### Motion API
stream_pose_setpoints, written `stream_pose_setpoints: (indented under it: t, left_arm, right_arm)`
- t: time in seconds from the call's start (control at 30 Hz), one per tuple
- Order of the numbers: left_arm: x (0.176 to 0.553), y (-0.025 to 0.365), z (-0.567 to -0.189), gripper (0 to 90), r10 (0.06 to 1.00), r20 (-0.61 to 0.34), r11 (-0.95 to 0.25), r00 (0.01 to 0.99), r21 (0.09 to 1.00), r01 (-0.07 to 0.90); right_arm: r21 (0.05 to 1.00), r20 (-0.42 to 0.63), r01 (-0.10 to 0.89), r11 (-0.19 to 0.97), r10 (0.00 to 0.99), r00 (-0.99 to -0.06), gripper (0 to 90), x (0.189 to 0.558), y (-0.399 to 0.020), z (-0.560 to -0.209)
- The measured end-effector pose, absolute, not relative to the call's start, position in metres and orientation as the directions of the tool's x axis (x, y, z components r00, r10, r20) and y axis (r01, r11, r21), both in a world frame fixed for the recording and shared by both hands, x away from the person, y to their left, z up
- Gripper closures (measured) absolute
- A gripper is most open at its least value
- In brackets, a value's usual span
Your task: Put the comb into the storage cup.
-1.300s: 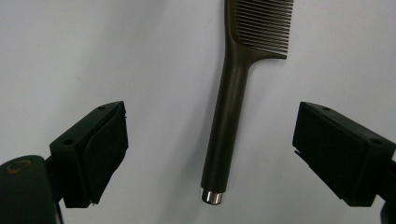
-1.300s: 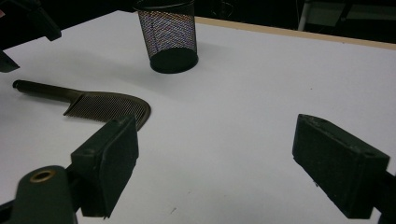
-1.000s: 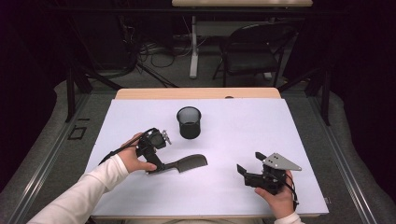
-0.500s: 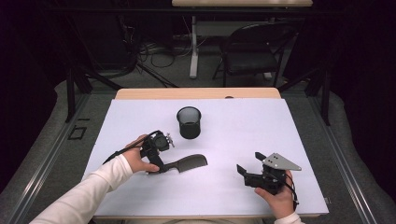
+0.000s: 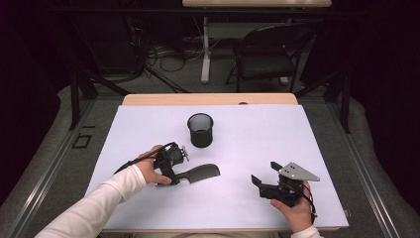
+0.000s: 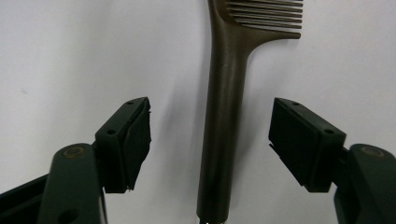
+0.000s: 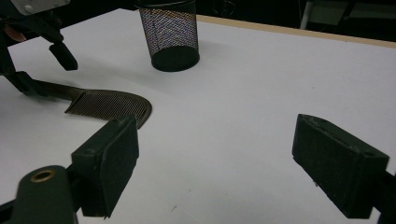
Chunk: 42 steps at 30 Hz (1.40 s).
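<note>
white table surface [image 5: 317,148]: carries all | black wire-mesh cup [image 5: 200,130]: mid-surface, untouched | dark brown plastic wide-tooth comb [image 5: 198,173]: flat toward near-left edge | left gripper [image 6: 210,135]: jaws just closing, handle between pads, not yet clamped, so pickup imminent | right gripper [image 7: 215,158]: released, empty, near right corner

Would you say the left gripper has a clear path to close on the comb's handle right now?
Probably yes: the comb handle lies between the left gripper jaws, which have just been closing, with bare table on both sides.
</note>
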<state>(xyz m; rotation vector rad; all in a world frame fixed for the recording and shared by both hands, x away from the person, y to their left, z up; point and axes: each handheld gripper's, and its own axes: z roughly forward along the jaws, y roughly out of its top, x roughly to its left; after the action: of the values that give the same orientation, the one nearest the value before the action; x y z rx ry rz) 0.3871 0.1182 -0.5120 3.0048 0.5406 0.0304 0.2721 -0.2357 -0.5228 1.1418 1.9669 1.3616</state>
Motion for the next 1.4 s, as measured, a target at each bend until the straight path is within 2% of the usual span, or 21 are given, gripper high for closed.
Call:
stream_pose_setpoints:
  t: [0.1, 0.4, 0.47, 0.67, 1.13, 1.4]
  left_arm:
    - [0.387, 0.117, -0.514, 33.7, 0.337, 0.000, -0.938, 0.941, 0.082, 0.336]
    - [0.388, 0.114, -0.517, 35.7, 0.324, 0.007, -0.943, 0.946, 0.080, 0.322]
    - [0.388, 0.113, -0.517, 39.5, 0.328, -0.005, -0.941, 0.945, 0.084, 0.327]
    - [0.389, 0.111, -0.518, 40.2, 0.308, 0.009, -0.950, 0.951, 0.066, 0.306]
    - [0.390, 0.108, -0.522, 54.0, 0.298, -0.003, -0.954, 0.954, 0.044, 0.298]
    - [0.389, 0.106, -0.522, 55.4, 0.293, 0.006, -0.954, 0.956, 0.064, 0.292]
  right_arm:
    - [0.920, 0.067, 0.361, 0.155, 0.844, -0.533, 14.7, 0.272, -0.236, -0.523]
    - [0.919, 0.068, 0.363, 0.156, 0.844, -0.533, 14.7, 0.272, -0.236, -0.523]
    - [0.919, 0.066, 0.362, 0.157, 0.844, -0.533, 14.7, 0.272, -0.236, -0.523]
    - [0.919, 0.069, 0.363, 0.155, 0.842, -0.534, 14.8, 0.272, -0.236, -0.523]
    - [0.917, 0.073, 0.367, 0.154, 0.842, -0.535, 14.9, 0.272, -0.237, -0.523]
    - [0.916, 0.073, 0.370, 0.157, 0.841, -0.536, 15.0, 0.272, -0.237, -0.523]
